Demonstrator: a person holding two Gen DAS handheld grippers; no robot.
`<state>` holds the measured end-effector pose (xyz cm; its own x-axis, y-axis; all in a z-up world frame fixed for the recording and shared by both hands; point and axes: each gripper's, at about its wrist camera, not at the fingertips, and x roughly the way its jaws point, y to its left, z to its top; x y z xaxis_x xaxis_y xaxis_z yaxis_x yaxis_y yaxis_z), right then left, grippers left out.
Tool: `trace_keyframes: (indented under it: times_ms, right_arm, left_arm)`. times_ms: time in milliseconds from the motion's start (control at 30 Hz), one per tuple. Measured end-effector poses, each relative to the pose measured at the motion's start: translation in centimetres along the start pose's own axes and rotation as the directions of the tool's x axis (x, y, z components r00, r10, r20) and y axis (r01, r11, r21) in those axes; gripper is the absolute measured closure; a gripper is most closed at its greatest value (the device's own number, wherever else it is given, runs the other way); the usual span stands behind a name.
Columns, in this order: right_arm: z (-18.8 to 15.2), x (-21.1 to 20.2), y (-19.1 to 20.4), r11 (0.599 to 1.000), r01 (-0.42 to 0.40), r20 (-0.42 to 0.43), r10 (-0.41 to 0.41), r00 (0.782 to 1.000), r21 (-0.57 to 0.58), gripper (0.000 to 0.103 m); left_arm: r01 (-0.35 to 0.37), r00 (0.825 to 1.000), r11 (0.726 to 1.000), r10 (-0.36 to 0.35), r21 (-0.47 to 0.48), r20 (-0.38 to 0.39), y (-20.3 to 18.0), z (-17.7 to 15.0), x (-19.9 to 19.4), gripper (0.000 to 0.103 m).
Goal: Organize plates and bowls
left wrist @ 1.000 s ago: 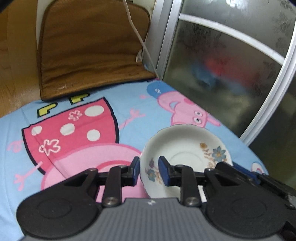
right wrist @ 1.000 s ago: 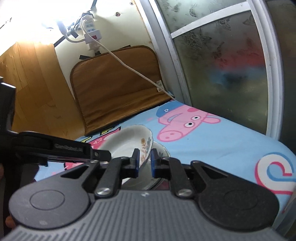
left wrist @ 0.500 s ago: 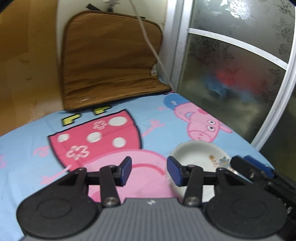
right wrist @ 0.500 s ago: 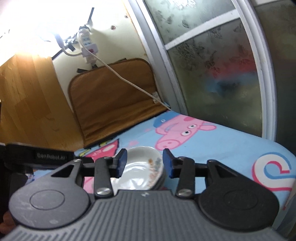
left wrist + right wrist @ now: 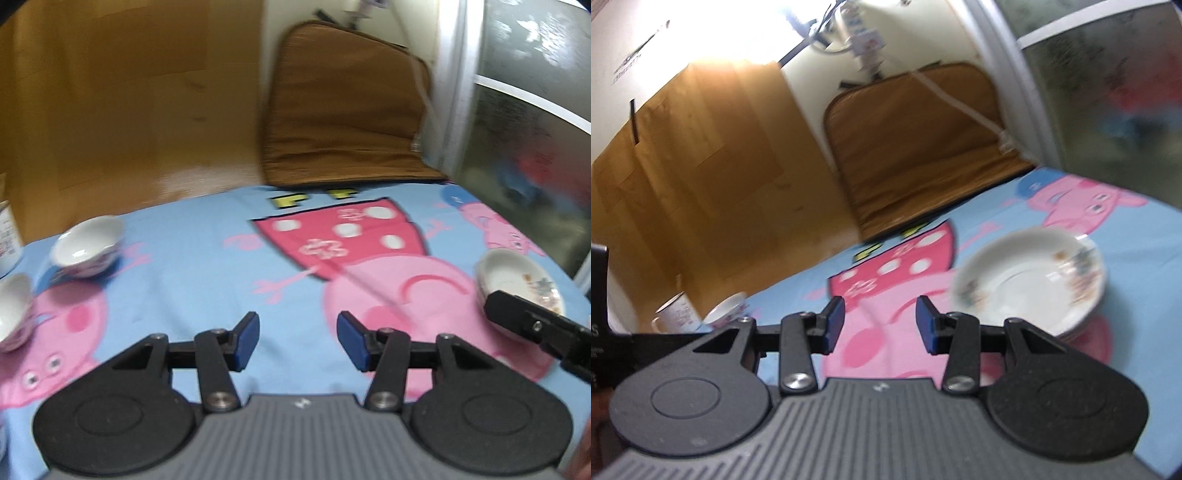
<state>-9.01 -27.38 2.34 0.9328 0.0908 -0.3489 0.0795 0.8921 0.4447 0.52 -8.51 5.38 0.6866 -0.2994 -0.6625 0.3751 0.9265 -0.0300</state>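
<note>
Your left claw (image 5: 297,341) is opening, with its blue pads apart and nothing between them, only the blue cartoon-pig cloth (image 5: 207,266) on the worktop. Your right claw (image 5: 880,328) is partly wide and empty too. The white flowered plates (image 5: 1030,280) sit stacked on the cloth, just beside the right claw's right pad. Two small white bowls (image 5: 86,251) sit well apart from them, far to the left, near a white mug (image 5: 674,314).

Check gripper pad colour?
Blue pads on black fingers, clearest in the right wrist view.
</note>
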Motion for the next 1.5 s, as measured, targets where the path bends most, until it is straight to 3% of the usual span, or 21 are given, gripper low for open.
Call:
trace_keyframes:
  times_ms: [367, 633, 800, 1033, 1200, 1500]
  right_arm:
    - [-1.7, 1.9, 6.5, 0.988, -0.119, -0.095, 0.109, 0.989, -0.102, 0.058]
    - [-3.4, 2.4, 9.7, 0.969, -0.179, -0.152, 0.154, 0.976, -0.168, 0.058]
    - [-4.3, 3.1, 10.8, 0.967, -0.181, -0.182, 0.148, 0.972, -0.179, 0.058]
    - [-5.1, 3.9, 12.5, 0.961, -0.186, -0.214, 0.142, 0.966, -0.203, 0.058]
    - [-5.8, 4.5, 13.3, 0.961, -0.182, -0.236, 0.13, 0.963, -0.209, 0.058]
    - [-6.2, 4.5, 13.4, 0.971, -0.133, -0.227, 0.086, 0.97, -0.201, 0.058]
  left_arm:
    - [-0.126, 0.991, 0.985, 0.13, -0.114, 0.027, 7.0, -2.7, -3.0, 0.05]
    - [-0.158, 0.985, 0.97, 0.167, -0.185, 0.035, 10.4, -5.3, -4.4, 0.048]
    - [-0.17, 0.979, 0.967, 0.188, -0.188, 0.078, 11.5, -7.1, -4.5, 0.045]
    - [-0.118, 0.977, 0.964, 0.155, -0.237, 0.147, 12.4, -7.7, -5.0, 0.045]
    - [-0.117, 0.961, 0.969, 0.166, -0.216, 0.222, 11.7, -8.1, -6.1, 0.045]
    - [-0.071, 0.955, 0.972, 0.131, -0.222, 0.266, 11.9, -8.2, -6.9, 0.042]
